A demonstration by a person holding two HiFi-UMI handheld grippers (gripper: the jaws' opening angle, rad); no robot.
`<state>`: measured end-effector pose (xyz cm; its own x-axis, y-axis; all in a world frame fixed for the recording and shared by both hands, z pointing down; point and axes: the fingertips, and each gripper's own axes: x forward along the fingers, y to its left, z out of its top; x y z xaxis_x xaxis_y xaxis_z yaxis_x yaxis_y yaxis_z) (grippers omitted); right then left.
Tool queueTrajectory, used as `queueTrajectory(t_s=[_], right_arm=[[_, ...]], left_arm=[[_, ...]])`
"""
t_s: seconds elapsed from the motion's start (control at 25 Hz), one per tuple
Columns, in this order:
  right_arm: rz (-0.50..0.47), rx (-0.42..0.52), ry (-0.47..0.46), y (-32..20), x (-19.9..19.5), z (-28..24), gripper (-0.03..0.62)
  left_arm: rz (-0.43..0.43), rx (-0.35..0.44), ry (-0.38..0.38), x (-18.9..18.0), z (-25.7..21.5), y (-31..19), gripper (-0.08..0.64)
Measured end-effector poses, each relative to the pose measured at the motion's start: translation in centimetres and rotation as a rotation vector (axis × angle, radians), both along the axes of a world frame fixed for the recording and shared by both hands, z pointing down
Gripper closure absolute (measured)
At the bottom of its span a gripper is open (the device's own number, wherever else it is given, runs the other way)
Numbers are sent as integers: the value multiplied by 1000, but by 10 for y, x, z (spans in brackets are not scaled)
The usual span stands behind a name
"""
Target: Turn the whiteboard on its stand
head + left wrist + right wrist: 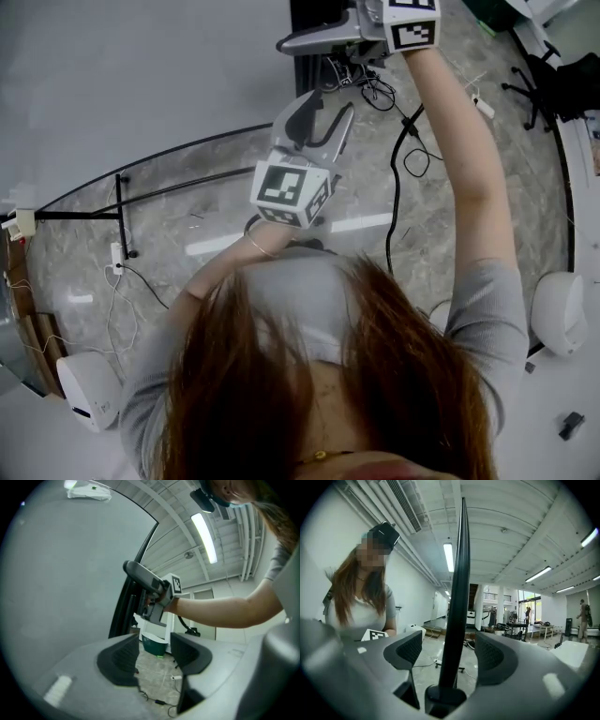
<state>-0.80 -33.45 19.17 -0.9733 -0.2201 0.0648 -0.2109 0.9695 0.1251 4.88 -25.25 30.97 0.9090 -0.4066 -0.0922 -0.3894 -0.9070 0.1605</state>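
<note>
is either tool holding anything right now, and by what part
Nothing is held. The left tool is open and empty; the whiteboard has its edge between the open jaws of the right tool, touching neither.

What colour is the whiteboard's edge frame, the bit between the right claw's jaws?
Black, seen best in the right gripper view: the whiteboard frame.

My left claw (pixel 154 656) is smooth grey plastic, dull and not shiny. Its black pads (pixel 119 660) look bumpy, with little ridges. My right claw (pixel 451 658) looks the same. The whiteboard (pixel 131 84) is flat, smooth and pale, with a smooth black edge (pixel 457 597). The floor (pixel 450 187) is shiny grey stone. My shirt (pixel 309 291) is soft grey cloth.
</note>
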Motion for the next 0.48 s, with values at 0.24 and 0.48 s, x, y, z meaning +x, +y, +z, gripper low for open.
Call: queueTrajectory(t_s=[0.24, 0.48], right_arm=[[-48, 16, 43, -13, -19, 2, 526], [-43, -5, 29, -9, -4, 3, 526]], left_arm=[[-36, -28, -27, 23, -5, -10, 432], [-38, 0, -21, 42, -5, -10, 566]])
